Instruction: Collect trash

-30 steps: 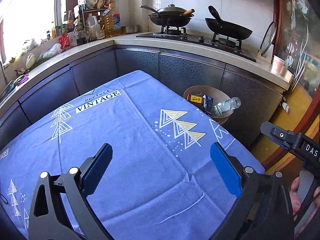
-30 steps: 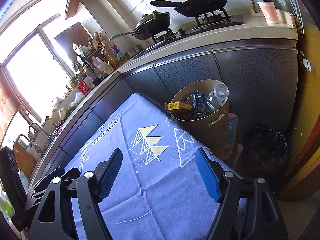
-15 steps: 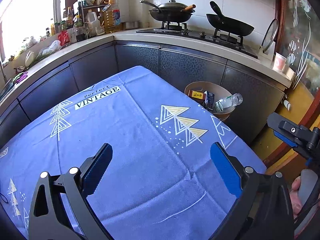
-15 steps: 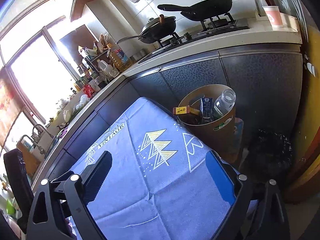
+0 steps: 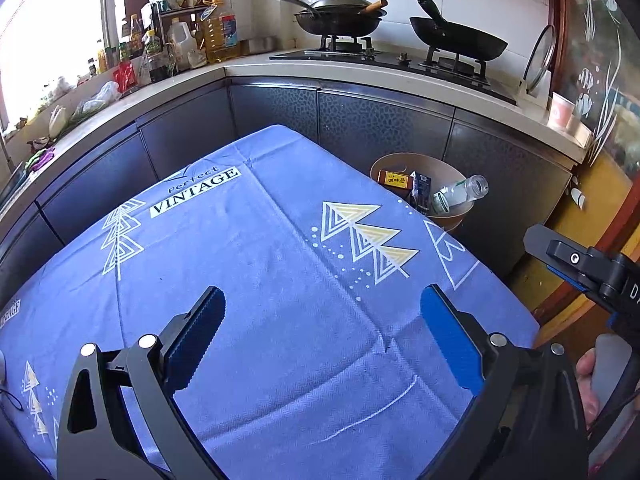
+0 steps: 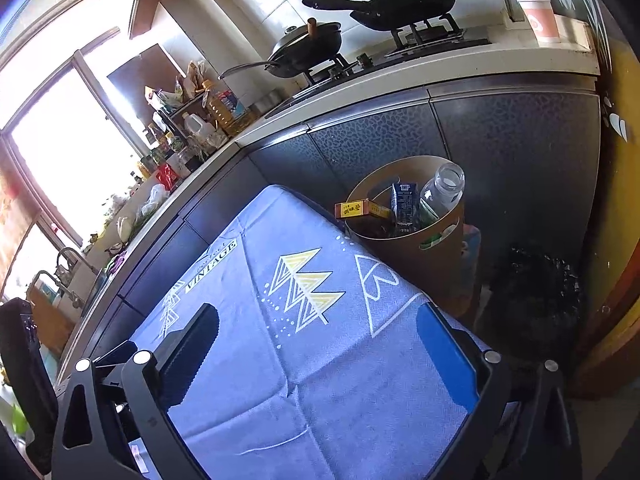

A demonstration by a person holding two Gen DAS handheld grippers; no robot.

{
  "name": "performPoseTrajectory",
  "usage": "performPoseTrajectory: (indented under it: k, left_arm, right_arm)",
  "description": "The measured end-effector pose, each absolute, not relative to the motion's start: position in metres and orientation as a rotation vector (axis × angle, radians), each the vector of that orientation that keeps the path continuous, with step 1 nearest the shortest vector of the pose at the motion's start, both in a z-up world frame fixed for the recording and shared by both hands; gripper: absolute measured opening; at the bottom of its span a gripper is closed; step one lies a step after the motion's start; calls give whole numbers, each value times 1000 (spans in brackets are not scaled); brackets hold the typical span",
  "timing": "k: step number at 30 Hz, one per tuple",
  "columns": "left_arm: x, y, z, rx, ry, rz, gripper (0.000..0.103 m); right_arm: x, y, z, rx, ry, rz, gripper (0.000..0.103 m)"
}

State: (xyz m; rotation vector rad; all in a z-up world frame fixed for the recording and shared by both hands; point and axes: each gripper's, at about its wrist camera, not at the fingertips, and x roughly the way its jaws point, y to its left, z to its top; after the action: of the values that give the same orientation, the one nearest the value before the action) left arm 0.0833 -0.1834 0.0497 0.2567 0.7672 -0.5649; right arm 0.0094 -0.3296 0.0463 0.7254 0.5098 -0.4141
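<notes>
Trash sits gathered in the round brown bin (image 6: pixel 404 232) on the floor just off the far right corner of the tabletop (image 5: pixel 256 280): a yellow-and-red carton (image 6: pixel 360 209) lying across the rim, a dark blue drink carton (image 6: pixel 405 208) standing upright, and a clear plastic bottle (image 6: pixel 440 190) leaning mouth-up against the wall of the bin. From the left wrist view I see the same three pieces in the bin (image 5: pixel 456 168), with the bottle (image 5: pixel 460 194) poking over the far edge. Over the last second both of my cameras have drawn back and risen a little, so the bin now sits smaller and farther off, and more of the blue printed tablecloth shows beneath me. My left gripper (image 5: pixel 320 332) hangs over the cloth with jaws spread wide and nothing between them; my right gripper (image 6: pixel 320 344) is the same, jaws wide and empty, over the near right part of the cloth. I can see no loose litter on the part of the cloth these views cover, so I judge the collecting done or very nearly so, and the retreat reads to me as a finish and not a new approach. The stove, pans and bottles on the kitchen counter behind look like kitchen goods, not trash.
</notes>
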Motion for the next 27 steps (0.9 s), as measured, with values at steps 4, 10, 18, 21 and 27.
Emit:
performPoseTrajectory:
  k: [4,10,18,21,27]
  left_arm:
    - [88,-172,53,183,796,-579,97]
    - [99,-151,54,102,847,-556,97]
    - [99,-141,68,187,723,-393,97]
    - [98,-145,69,232,693,-385,97]
    - [100,-142,73,210,708,-410,97]
  right_arm:
    - [11,-333,41,736,523,-424,99]
    - [16,-337,38,766,546,-440,99]
    - [20,-332,47,753,564,-397,99]
    - [19,-330,51,735,554,-402,99]
    - [21,-329,47,728,573,-400,99]
